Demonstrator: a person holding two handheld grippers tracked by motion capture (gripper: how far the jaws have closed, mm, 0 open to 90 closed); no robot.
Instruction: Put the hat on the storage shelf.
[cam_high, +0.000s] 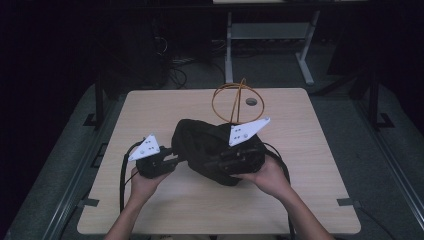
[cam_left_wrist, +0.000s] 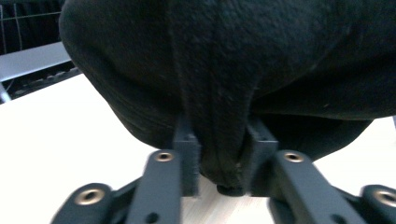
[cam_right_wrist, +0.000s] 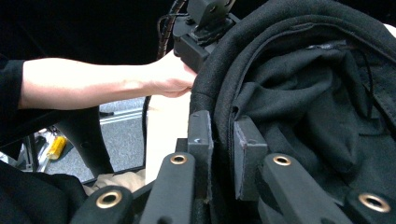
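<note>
I see a black fabric garment (cam_high: 210, 150), thick and crumpled, perhaps a hooded top, lying in the middle of the table (cam_high: 150, 110). My left gripper (cam_left_wrist: 219, 163) is clamped on its fold, my right gripper (cam_right_wrist: 223, 154) on its hem.

Left gripper (cam_high: 172, 161): being held low, jaws pinching closed.
Right gripper (cam_high: 220, 161): jaws clamping closed, hand (cam_high: 265, 176) gripping behind.

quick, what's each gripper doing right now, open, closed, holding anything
Left gripper: closed on a fold of the black bag.
Right gripper: closed on the bag's rim.
</note>
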